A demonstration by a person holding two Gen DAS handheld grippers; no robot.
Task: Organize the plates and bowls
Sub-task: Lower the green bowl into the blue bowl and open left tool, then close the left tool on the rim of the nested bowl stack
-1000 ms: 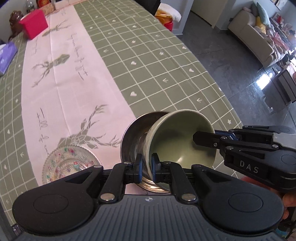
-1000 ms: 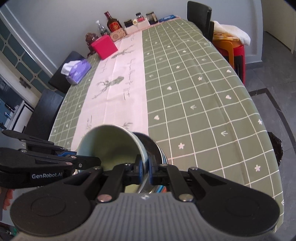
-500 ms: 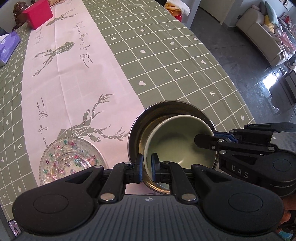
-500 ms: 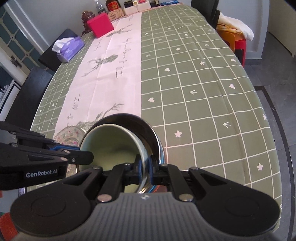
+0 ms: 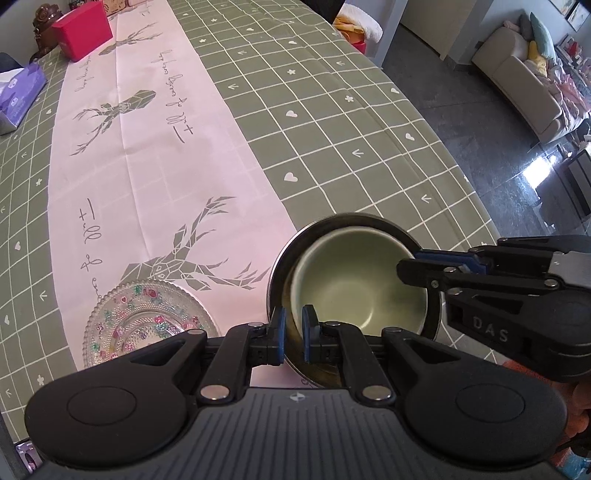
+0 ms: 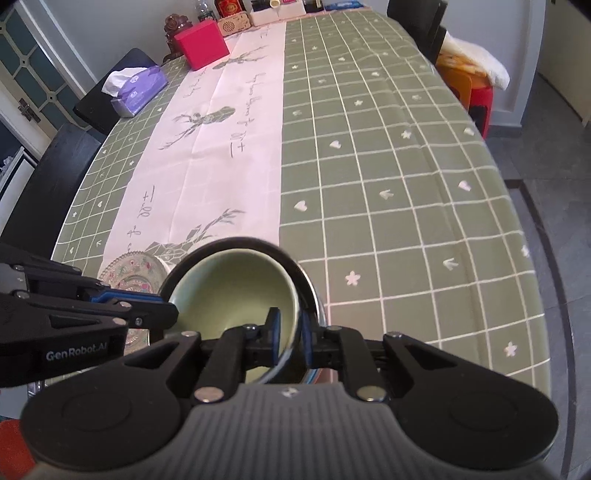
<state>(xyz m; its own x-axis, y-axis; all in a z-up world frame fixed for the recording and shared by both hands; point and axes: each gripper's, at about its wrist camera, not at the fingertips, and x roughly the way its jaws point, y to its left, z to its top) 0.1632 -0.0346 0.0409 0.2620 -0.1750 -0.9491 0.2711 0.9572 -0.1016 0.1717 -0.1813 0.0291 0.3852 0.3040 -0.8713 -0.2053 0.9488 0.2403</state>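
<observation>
With green bowl (image 5: 360,284) now sitting inside steel bowl (image 5: 280,266) near table edge, L gripper (image 5: 293,334) is clamped on the steel bowl's near rim. R gripper (image 6: 291,334) straddles green bowl's rim, jaws have just been easing apart, pads look clear of the wall. Glass plate (image 5: 144,325) lies just left of the bowls, on the pink runner (image 5: 147,155).

A home's dining room is showing here: a long desk (image 6: 406,192) is wearing a green checked cloth with a pink deer runner (image 5: 147,155), dark chairs (image 6: 110,99) are standing alongside, bottles (image 6: 225,7) are lining the far end, and a sofa (image 5: 517,85) is sitting beyond.
</observation>
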